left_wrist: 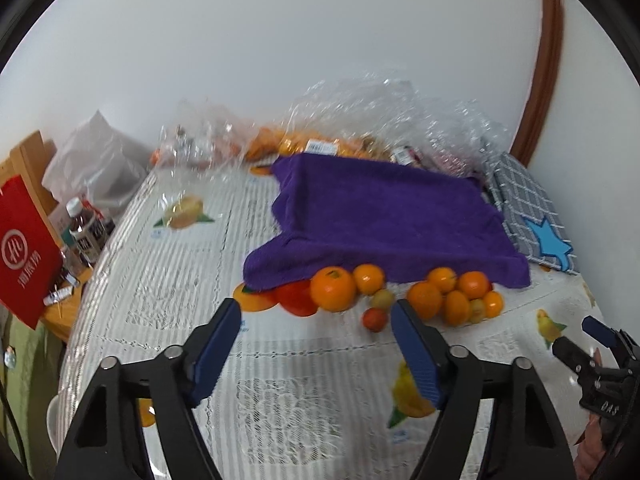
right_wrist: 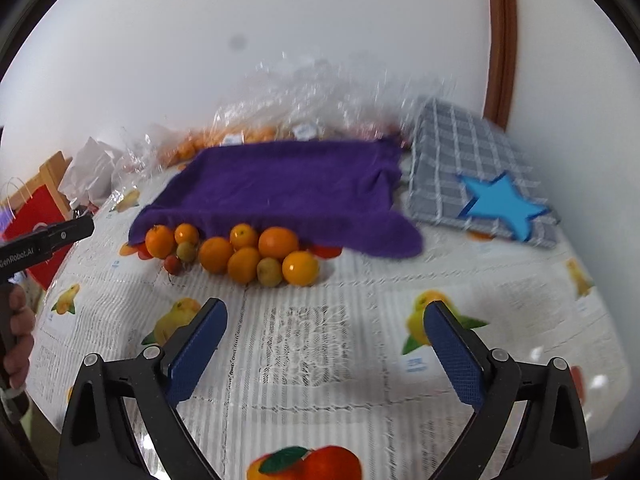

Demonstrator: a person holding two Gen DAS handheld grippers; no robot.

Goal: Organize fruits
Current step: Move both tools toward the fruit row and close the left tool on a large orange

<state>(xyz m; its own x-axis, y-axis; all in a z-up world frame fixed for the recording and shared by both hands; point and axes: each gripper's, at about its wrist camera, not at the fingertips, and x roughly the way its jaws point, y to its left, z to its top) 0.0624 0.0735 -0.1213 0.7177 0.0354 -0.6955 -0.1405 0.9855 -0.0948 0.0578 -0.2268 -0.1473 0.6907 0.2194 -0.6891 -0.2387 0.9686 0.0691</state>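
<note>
The fruits, mostly oranges with a few smaller greenish and red ones, lie heaped at the middle of the right wrist frame, touching the near edge of a purple towel that partly covers some at the left. In the left wrist frame they fall into two clumps, a big orange with a red fruit beside it, and a tighter cluster further right. They rest on the lace-covered worktop printed with fruit pictures; crinkled clear bags with more oranges sit behind the towel, and a checked cloth with a blue star lies at the right.

We judge this the approach step: nothing is picked yet. Our left gripper has its fingers apart with nothing between them, short of the pile. Our right gripper stands wide apart, also empty, over bare lace.

Next we need to choose one fruit at the heap's edge, straddle it cleanly, and close without rolling its neighbours away.
</note>
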